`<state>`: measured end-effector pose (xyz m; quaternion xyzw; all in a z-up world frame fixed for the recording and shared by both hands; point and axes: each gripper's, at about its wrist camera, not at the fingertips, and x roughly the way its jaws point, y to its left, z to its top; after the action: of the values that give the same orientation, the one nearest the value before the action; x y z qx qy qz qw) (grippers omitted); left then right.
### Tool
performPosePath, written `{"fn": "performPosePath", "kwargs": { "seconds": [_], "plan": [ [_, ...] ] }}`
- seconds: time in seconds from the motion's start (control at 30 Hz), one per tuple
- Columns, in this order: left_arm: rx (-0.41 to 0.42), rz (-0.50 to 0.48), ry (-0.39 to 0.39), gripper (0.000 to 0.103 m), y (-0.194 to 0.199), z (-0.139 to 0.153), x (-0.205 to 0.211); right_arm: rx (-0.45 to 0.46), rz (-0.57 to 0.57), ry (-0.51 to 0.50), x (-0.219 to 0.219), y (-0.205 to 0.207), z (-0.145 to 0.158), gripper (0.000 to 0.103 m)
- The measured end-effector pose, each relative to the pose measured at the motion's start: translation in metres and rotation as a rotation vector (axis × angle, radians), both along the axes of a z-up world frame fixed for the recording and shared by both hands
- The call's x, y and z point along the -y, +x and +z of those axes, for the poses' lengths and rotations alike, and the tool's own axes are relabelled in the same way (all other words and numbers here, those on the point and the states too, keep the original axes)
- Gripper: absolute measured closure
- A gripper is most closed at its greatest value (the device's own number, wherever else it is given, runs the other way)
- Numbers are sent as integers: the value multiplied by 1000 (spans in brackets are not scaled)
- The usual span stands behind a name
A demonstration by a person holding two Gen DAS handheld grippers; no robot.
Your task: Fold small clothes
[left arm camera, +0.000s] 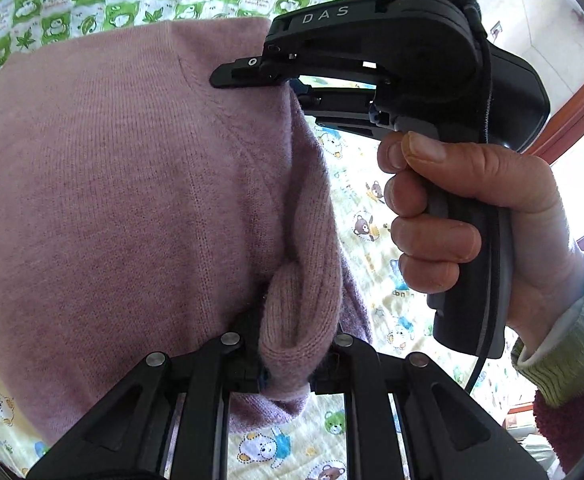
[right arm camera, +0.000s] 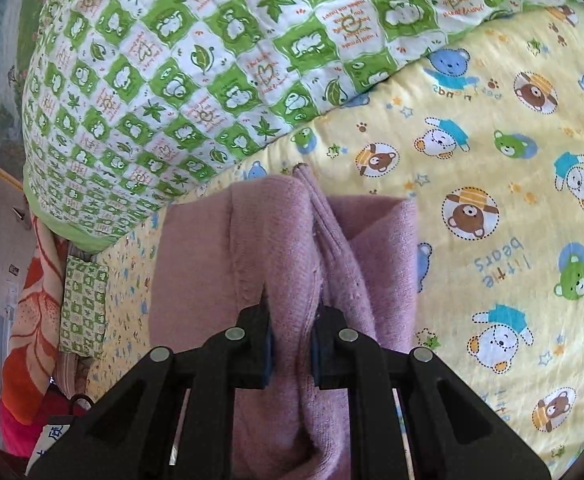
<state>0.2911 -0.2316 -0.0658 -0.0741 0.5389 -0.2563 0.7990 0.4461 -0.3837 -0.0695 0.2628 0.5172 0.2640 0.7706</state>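
A small pink knit garment (left arm camera: 124, 184) hangs spread between both grippers above a yellow bear-print sheet (left arm camera: 371, 216). My left gripper (left arm camera: 292, 360) is shut on a bunched fold of its edge at the bottom of the left wrist view. The right gripper (left arm camera: 288, 86), held by a hand (left arm camera: 451, 208), pinches the same edge farther up, its jaws closed on the knit. In the right wrist view the pink garment (right arm camera: 284, 264) runs up between the fingers of my right gripper (right arm camera: 292, 352), which is shut on a thick fold of it.
A green-and-white checked quilt (right arm camera: 196, 80) lies bunched along the far side of the sheet (right arm camera: 491, 168). An orange patterned blanket (right arm camera: 32, 320) and a small checked pillow (right arm camera: 84, 308) sit at the left edge. A wooden door frame (left arm camera: 579, 104) shows at far right.
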Motion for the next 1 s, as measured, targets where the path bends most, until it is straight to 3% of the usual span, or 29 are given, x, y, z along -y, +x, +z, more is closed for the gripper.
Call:
{"fn": "performPosePath", "kwargs": {
  "seconds": [0.1,0.27,0.37,0.5,0.7,0.87,1.0],
  "plan": [
    [-13,-8,-16,87,-1,1,1,3,-4,-4,-1,0,0,86],
    [-22,-38,-63,63,-4,11,2,6,-26,-16,2,-6,3,78],
    [-30,-46,-91,56,-11,20,-3,10,-57,-43,9,-11,7,71],
    [-20,-42,-107,53,-23,32,-19,7,-96,-60,20,-25,16,67],
    [-32,44,-98,50,-30,37,-66,39,-108,-59,28,-62,36,67],
    [-45,150,-77,47,-27,25,-108,53,-34,-56,17,-100,44,67],
    [-87,240,-79,47,-17,6,-137,36,19,-120,4,-116,31,67]
  ]
}}
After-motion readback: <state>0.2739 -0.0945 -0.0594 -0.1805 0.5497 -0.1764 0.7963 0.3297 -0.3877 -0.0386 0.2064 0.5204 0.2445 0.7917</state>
